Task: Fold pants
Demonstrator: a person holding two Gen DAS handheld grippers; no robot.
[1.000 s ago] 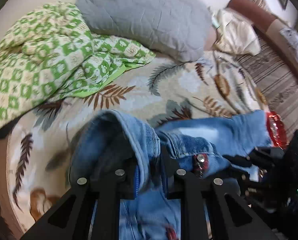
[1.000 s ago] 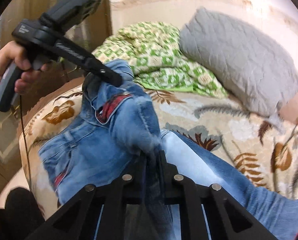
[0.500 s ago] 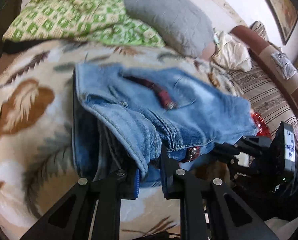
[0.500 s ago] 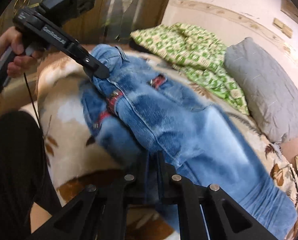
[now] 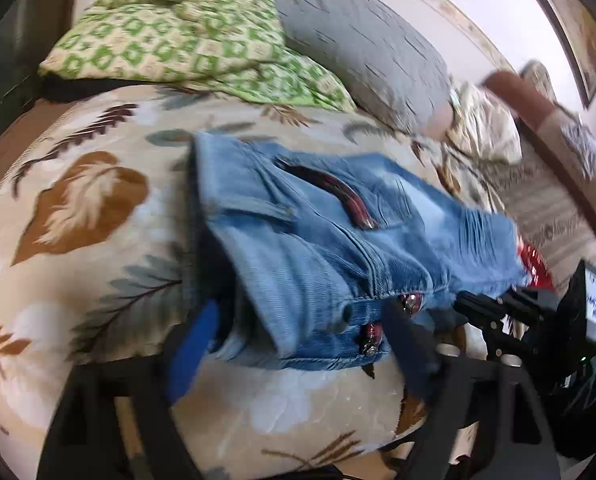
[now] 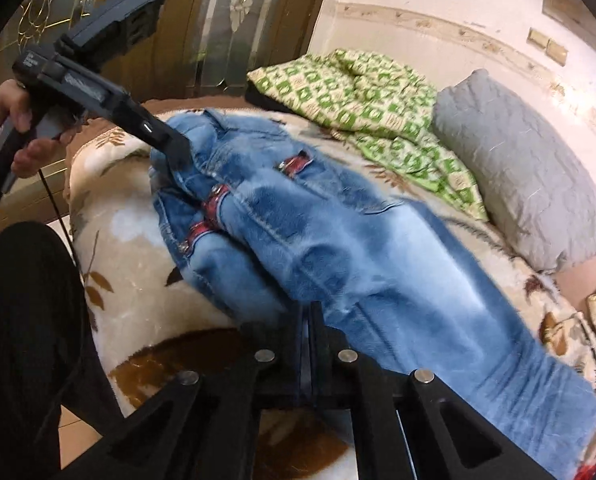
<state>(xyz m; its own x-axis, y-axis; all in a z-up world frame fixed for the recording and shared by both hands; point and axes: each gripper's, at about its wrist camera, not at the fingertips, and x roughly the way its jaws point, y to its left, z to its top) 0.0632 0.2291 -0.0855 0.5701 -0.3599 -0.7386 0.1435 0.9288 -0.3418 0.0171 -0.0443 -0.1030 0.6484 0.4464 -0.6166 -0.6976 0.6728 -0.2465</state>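
Left gripper (image 5: 298,320) is spread wide with the jeans (image 5: 337,248) waistband loose between its fingers, while your right gripper (image 6: 307,320) is pinched tight on denim, jeans lying on the leaf-print blanket (image 5: 78,208). Smooth them flat, edges lined up, before the next fold. Green quilt (image 6: 361,92) and gray pillow (image 6: 517,168) sit clear; bed edge is close.
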